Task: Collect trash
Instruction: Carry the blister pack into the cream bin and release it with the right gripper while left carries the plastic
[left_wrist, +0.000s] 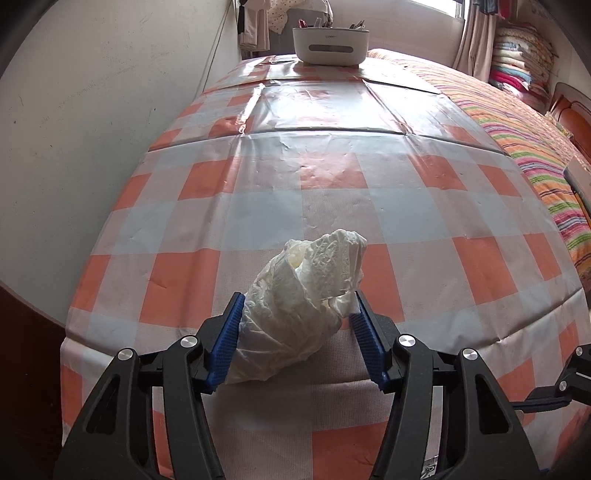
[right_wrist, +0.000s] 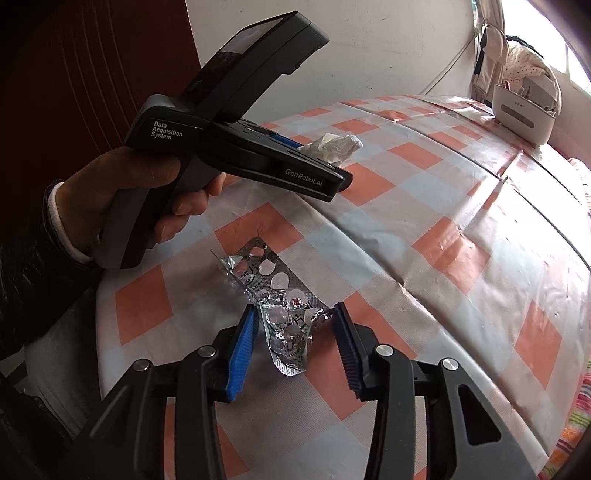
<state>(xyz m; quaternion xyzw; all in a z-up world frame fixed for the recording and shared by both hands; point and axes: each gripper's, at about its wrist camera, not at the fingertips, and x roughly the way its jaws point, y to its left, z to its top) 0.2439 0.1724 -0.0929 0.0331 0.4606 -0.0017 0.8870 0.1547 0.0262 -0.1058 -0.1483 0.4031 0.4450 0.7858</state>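
A crumpled white tissue (left_wrist: 317, 266) lies on the orange-and-white checked tablecloth (left_wrist: 332, 177) near the front edge. My left gripper (left_wrist: 297, 299) is shut on it, both blue pads against its sides. In the right wrist view the same tissue (right_wrist: 340, 144) sticks out past the left tool, which a hand (right_wrist: 110, 192) holds. A crumpled silver blister pack (right_wrist: 266, 269) rests on the cloth, its near end bent up between the pads of my right gripper (right_wrist: 295, 306), which is shut on it.
A white oval container (left_wrist: 330, 48) holding small items stands at the table's far end, also visible as the container (right_wrist: 524, 118). A wall (left_wrist: 92, 110) runs along the left. A bed with a striped cover (left_wrist: 524, 140) adjoins the table on the right.
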